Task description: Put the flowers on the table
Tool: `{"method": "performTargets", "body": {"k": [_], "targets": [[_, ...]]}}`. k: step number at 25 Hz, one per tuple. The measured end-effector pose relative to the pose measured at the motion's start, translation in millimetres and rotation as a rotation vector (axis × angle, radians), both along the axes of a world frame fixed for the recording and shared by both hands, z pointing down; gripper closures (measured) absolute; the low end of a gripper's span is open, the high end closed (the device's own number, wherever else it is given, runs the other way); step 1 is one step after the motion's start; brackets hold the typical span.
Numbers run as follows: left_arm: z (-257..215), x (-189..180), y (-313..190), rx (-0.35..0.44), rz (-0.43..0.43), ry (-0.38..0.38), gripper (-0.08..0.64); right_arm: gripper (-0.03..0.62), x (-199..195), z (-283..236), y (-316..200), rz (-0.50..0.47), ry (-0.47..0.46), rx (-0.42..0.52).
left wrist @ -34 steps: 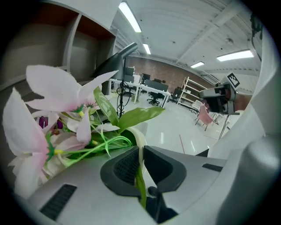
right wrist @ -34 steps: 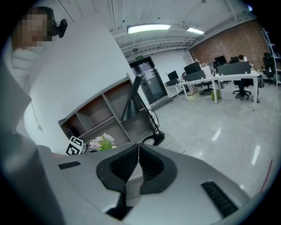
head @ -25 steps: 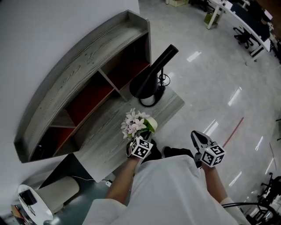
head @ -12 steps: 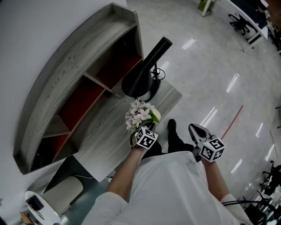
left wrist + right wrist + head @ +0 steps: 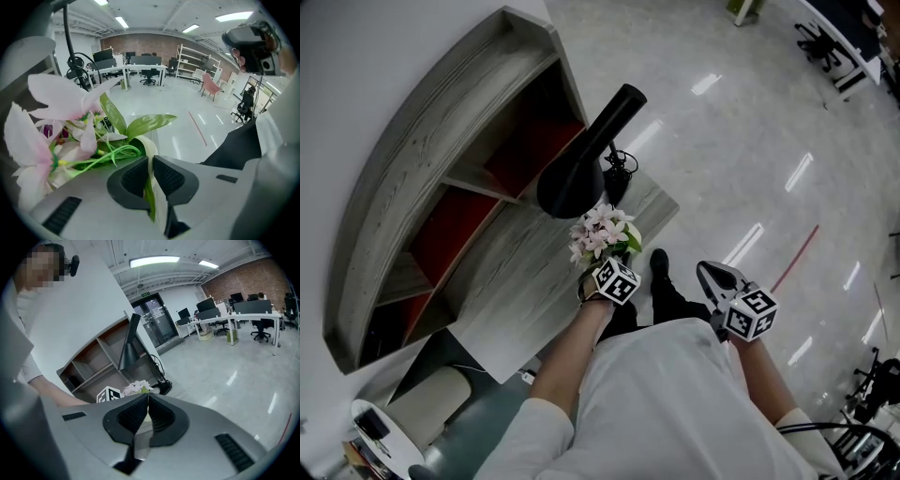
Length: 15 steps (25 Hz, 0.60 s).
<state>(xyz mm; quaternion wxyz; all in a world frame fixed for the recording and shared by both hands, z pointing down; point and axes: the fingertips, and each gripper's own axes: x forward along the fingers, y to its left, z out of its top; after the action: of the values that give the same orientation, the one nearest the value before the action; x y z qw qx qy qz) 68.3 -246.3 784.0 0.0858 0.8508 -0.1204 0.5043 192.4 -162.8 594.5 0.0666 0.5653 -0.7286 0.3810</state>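
The flowers [image 5: 603, 230] are mid-carry and not yet set down: the left tongs [image 5: 151, 164] are closed on the bunch's green stems and pale wrap, gripping it low, so that the pink blooms and leaves fan out beyond the jaw tips and off to one side. From the head view the bunch hangs over the near right end of the grey wooden counter [image 5: 520, 281], just beside the base of the black lamp [image 5: 581, 164], with the shelf [image 5: 422, 178] well behind. Whether the stems already touch the counter cannot be told. The right tongs [image 5: 147, 401] are closed with nothing between them, held apart over the shiny floor. The next move probably calls for lowering the bunch onto bare wood clear of the lamp and its cable, and only then opening the left tongs, so it rests without toppling off the edge.
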Motion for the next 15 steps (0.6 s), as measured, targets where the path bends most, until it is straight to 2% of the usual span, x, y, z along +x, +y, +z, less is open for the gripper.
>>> {"method": "performTargets", "body": {"k": [6, 15], "targets": [[22.9, 25.2, -11.3, 0.028, 0.016, -0.116, 0.511, 0.572, 19.0, 7.3, -11.6, -0.038, -0.009, -0.020], [39.5, 52.0, -19.0, 0.059, 0.018, -0.180, 0.511, 0.572, 47.5, 14.1, -18.1, -0.049, -0.014, -0.044]]}}
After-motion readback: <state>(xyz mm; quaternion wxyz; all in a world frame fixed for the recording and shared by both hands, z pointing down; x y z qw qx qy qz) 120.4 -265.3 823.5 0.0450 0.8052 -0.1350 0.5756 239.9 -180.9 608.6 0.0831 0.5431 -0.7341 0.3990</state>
